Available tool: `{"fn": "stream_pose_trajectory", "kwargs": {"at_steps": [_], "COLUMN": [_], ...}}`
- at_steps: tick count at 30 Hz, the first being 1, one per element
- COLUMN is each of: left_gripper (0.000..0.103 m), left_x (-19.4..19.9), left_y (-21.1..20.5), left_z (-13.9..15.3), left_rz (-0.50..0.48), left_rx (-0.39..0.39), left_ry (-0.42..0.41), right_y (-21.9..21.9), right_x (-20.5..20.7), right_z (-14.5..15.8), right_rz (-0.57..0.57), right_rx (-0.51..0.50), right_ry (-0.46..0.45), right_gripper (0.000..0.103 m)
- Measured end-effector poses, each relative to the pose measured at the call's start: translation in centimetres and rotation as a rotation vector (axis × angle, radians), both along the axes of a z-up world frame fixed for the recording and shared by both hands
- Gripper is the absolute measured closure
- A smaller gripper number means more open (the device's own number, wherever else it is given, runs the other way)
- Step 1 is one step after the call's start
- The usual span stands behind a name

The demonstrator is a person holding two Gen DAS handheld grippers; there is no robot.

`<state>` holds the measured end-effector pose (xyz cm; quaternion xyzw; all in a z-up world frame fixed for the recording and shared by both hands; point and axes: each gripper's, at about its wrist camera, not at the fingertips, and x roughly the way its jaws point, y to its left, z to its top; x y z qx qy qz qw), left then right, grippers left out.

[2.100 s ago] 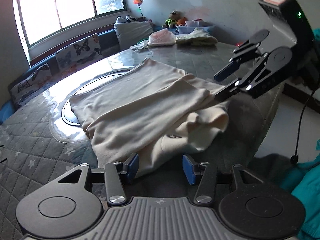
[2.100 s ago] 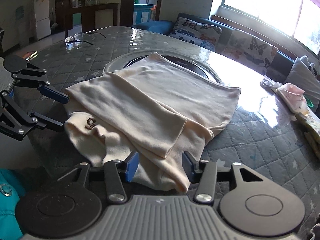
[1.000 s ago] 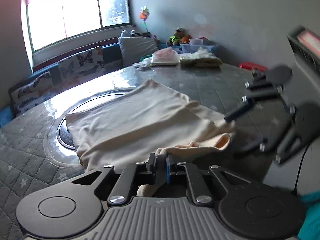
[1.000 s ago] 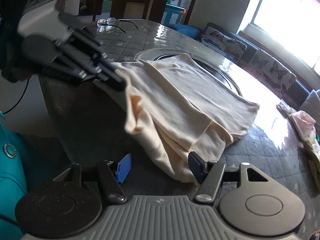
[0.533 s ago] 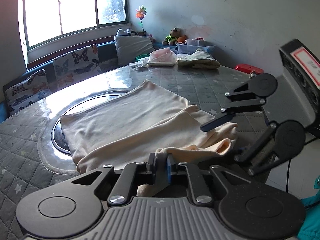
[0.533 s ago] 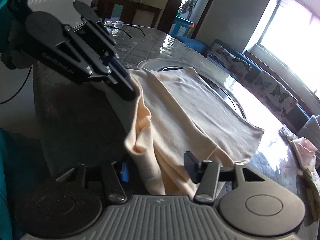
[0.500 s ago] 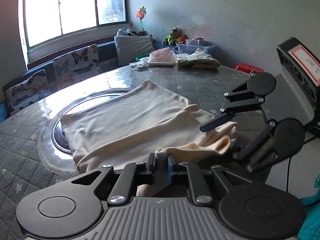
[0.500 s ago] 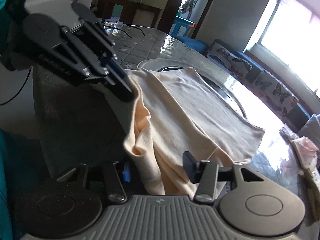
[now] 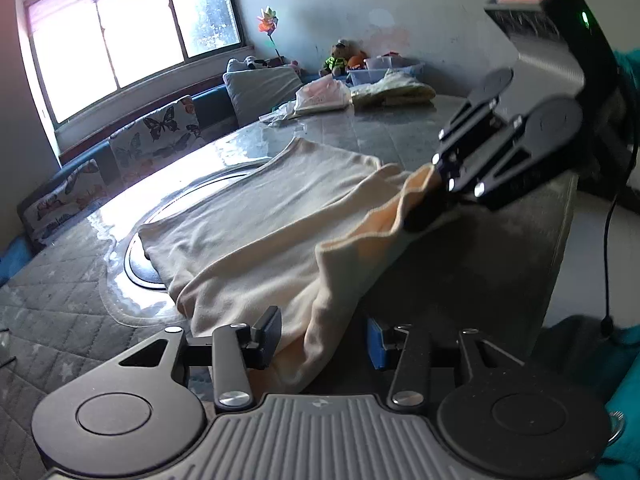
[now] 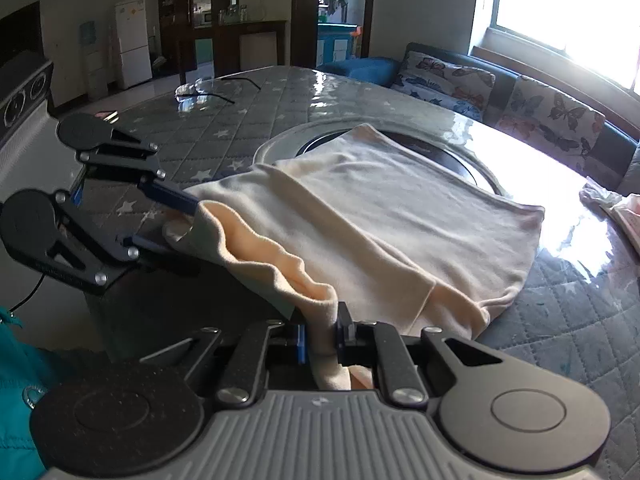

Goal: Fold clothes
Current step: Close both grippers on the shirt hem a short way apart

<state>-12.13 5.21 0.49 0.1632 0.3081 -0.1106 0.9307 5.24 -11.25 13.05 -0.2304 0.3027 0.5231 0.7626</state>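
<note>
Since half a second ago the grip has swapped sides: the left gripper (image 9: 324, 336), then pinched on the near hem of the cream garment (image 9: 256, 232), has just been opening and its jaws now stand apart with the cloth draped loosely between them, the pads not pressing it; the right gripper (image 10: 322, 340), then spread, has just been closing and now pinches a bunched corner of the same hem; the hem hangs in a sagging line between the two tools, lifted off the quilted table (image 10: 256, 120); the rest of the garment lies flat across the round inset at the table's middle; whether any cloth touches the left gripper's blue pad is hard to tell.
</note>
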Motion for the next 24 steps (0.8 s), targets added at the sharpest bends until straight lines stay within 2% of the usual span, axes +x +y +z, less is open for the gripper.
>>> {"fn": "stream_pose_trajectory", "kwargs": {"at_steps": [4,8,12,17,24], "left_gripper": [0.056,0.076,0.091,0.096,0.097], "left_x": [0.0,0.2,0.3,-0.1,-1.8], "left_y": [0.0,0.3,1.0,1.3,1.7], "left_z": [-0.4,-0.9,-0.7,0.4,2.0], "left_rz": [-0.006,-0.010,0.012,0.030,0.047], "left_rx": [0.062,0.099,0.074,0.034,-0.020], "left_ry": [-0.016,0.002,0.007,-0.010,-0.023], "right_y": [0.1,-0.1,-0.1,-0.3,-1.3], "right_x": [-0.1,-0.2,-0.7,-1.3,-2.8], "right_z": [0.2,0.4,0.6,1.1,2.4], "right_rz": [-0.005,-0.014,-0.011,0.002,0.044], "right_rx": [0.004,0.016,0.024,0.044,0.061], "right_ry": [-0.007,-0.019,-0.044,-0.067,-0.074], "right_gripper": [0.092,0.093,0.095,0.097,0.097]}}
